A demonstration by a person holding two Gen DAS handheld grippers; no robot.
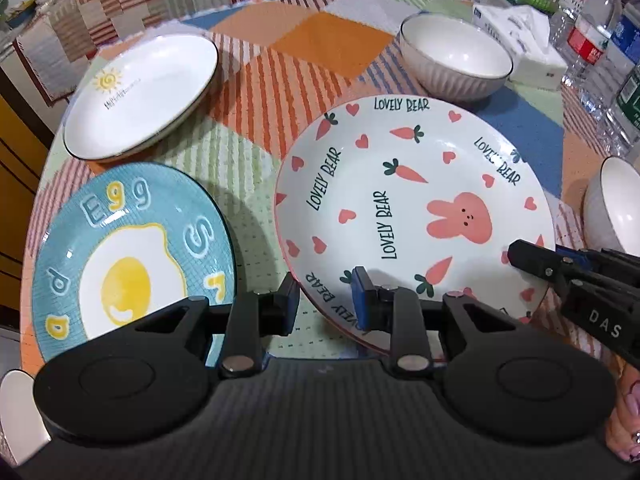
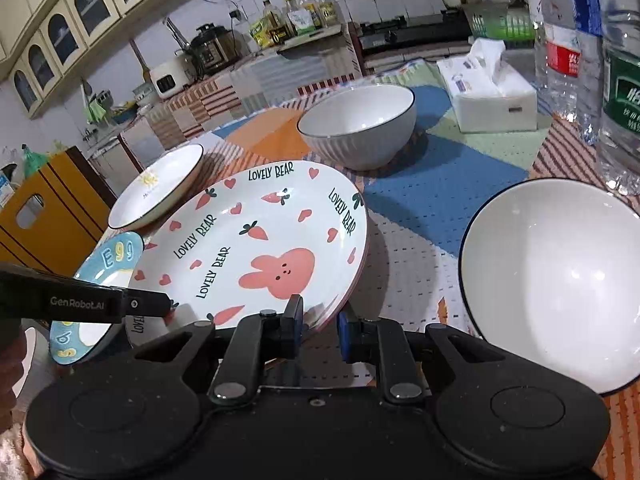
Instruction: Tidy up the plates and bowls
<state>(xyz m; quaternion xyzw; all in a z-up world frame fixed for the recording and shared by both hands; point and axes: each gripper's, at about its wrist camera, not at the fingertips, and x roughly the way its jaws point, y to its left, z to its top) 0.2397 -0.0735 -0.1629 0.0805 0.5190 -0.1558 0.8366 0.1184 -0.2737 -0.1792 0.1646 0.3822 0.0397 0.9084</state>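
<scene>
The white "Lovely Bear" plate (image 1: 400, 184) (image 2: 260, 240), printed with a pink rabbit and carrots, is gripped at its near rim from two sides. My left gripper (image 1: 325, 300) is shut on the near-left rim, and in the right wrist view its tip (image 2: 162, 305) is at the plate's left edge. My right gripper (image 2: 319, 324) is shut on the near-right rim and enters the left wrist view from the right (image 1: 520, 256). The plate looks slightly raised, with a shadow under it. A blue egg plate (image 1: 132, 256) (image 2: 108, 264) lies to its left.
A white sun-print plate (image 1: 144, 96) (image 2: 160, 188) sits at the far left. One ribbed white bowl (image 1: 456, 56) (image 2: 360, 124) stands behind the bear plate, another (image 1: 612, 208) (image 2: 560, 276) to its right. A tissue box (image 2: 492, 92) and water bottles (image 2: 568, 40) line the right side.
</scene>
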